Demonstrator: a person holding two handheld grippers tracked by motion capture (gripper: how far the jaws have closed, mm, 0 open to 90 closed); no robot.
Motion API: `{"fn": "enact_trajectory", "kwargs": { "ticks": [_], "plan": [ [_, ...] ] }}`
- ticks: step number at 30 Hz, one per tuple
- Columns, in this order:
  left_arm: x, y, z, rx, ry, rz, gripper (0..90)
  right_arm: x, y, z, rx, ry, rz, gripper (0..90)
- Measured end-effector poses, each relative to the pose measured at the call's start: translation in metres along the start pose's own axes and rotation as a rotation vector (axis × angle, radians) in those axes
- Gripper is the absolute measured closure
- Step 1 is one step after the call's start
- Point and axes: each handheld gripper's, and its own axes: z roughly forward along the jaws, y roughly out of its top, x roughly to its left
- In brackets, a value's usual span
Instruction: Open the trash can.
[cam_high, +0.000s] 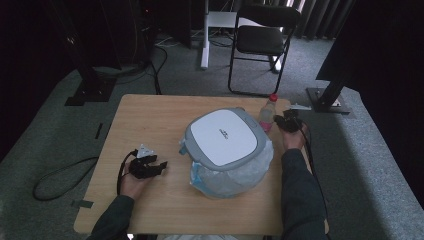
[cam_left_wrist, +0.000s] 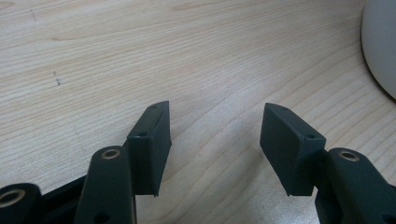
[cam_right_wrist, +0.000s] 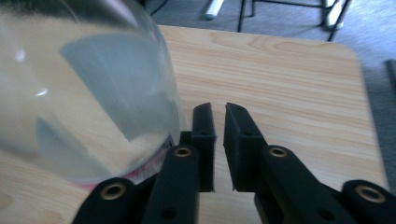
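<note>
A clear plastic bottle (cam_high: 268, 114) with a red cap stands near the table's far right edge. In the right gripper view the bottle (cam_right_wrist: 93, 93) looms close on the left, outside the jaws. My right gripper (cam_high: 287, 121) is just right of it; its jaws (cam_right_wrist: 217, 107) stand almost together with a thin gap and nothing between them. My left gripper (cam_high: 157, 166) rests low at the front left, open (cam_left_wrist: 215, 109) over bare wood. A grey unit with a white lid (cam_high: 225, 136) sits mid-table on a crumpled plastic bag (cam_high: 230, 177).
The wooden table (cam_high: 150, 120) has bare room on its left and far side. The white lid's rim (cam_left_wrist: 380, 46) shows at the right of the left gripper view. A black folding chair (cam_high: 260, 40) and dark stands sit on the carpet beyond the table.
</note>
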Motion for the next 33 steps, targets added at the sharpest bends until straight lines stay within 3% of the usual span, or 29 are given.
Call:
{"fn": "enact_trajectory", "kwargs": {
  "ticks": [2,3,4,8,10,14,17,25,28,33],
  "plan": [
    [0.0,0.0,0.0,0.001,0.001,0.001,43.7,-0.001,0.0,0.002,0.009,0.01,-0.003,83.2],
    [0.0,0.0,0.0,0.001,0.001,0.001,43.8,0.0,0.0,0.006,0.025,0.064,-0.021,82.7],
    [0.0,0.0,0.0,0.0,0.002,0.001,43.7,0.001,-0.001,0.007,0.03,0.082,-0.029,82.0],
    [0.0,0.0,0.0,0.0,0.002,0.002,43.8,0.009,-0.004,0.012,0.042,0.116,-0.05,80.7],
    [0.0,0.0,0.0,0.001,0.004,0.003,43.7,0.02,-0.005,0.016,0.044,0.161,-0.081,80.5],
    [0.0,0.0,0.0,0.001,0.002,0.002,43.7,0.033,-0.005,0.021,0.043,0.201,-0.118,79.9],
    [0.0,0.0,0.0,0.001,0.004,0.004,43.7,0.047,-0.001,0.029,0.047,0.212,-0.146,78.6],
    [-0.001,0.0,0.0,0.0,0.005,0.006,43.7,0.057,0.014,0.039,0.035,0.192,-0.129,78.1],
    [-0.001,0.0,0.0,0.001,0.006,0.008,43.7,0.053,0.014,0.046,0.052,0.267,-0.102,82.8],
    [-0.001,0.0,0.001,0.001,0.005,0.008,43.8,0.068,0.01,0.047,0.067,0.363,-0.175,81.9]
  ]
}}
